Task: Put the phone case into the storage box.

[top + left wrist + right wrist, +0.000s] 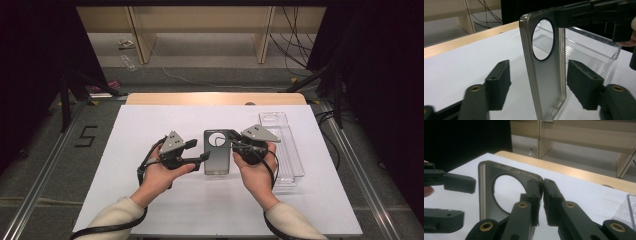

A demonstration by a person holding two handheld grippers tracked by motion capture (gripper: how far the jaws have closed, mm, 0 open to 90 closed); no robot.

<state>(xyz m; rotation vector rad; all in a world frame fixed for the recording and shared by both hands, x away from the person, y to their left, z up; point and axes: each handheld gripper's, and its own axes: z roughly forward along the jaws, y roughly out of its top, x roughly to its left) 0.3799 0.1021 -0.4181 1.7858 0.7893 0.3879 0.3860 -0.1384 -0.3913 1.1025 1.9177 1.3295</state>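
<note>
One white surface point(150, 200) carries everything, its far edge showing bare wood. On it, just to the outer side of the right claw point(234, 142), lies one clear plastic tray point(292, 155); in the high view its near end is partly covered by the right hand point(257, 172), and in the right gripper view just a corner of it shows at the frame edge.

One smoky, see-through phone case point(217, 152) is held up between the two claws. It has one large round camera opening near its top. The right claw is clamped on the case's upper corner beside that opening; in the right gripper view its two pads point(534, 195) press together on the case rim. In the left gripper view the case point(544, 70) stands upright and edge-on between the jaws, its bottom corner cut off by the frame.

The left claw point(197, 152) is apart: its two pads point(499, 82) sit on either side of the case with a gap on each side, touching neither face. The left hand point(160, 175) holds it just beside the case's lower left edge.

Two forearms in light sleeves come in from the bottom of the high view, one cable trailing from each claw. Whether the case's lower end touches the surface cannot be told.
</note>
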